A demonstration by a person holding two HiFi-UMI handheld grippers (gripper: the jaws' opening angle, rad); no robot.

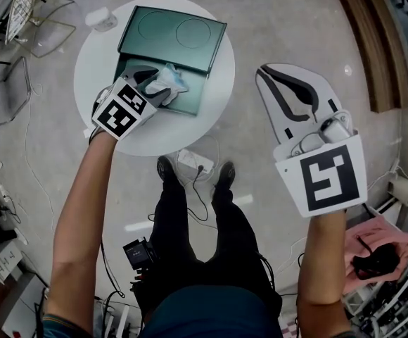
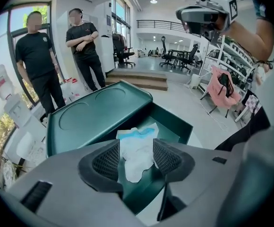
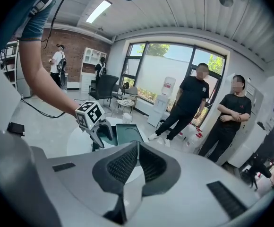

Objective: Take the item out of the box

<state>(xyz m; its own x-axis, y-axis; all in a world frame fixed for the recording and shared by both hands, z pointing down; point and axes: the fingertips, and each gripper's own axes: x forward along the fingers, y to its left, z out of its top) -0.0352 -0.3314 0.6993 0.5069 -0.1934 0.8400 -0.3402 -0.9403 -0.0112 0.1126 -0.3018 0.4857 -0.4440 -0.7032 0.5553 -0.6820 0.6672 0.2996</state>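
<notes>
From the head view, the left claw (image 1: 155, 86) hangs over the open dark-green box (image 1: 200, 90) on the round white table (image 1: 95, 55), right above the item (image 1: 171, 82). The right claw (image 1: 281, 83) is held well off to the right, away from the table. The box's lid (image 1: 172, 34) is folded back on the far side. In the left gripper view the claw's jaws stand wide apart. The item (image 2: 138, 150) shows between them, lying on the box floor with neither pad touching it. I judge that the step in hand is the grasp: lower until both pads flank the bunched middle, clear of the box wall, then close and lift straight up. The item looks soft and crumpled, white with a pale-blue patch at its far end, so it will likely sag when lifted. In the right gripper view that claw's pads meet at the tips with nothing between them.
</notes>
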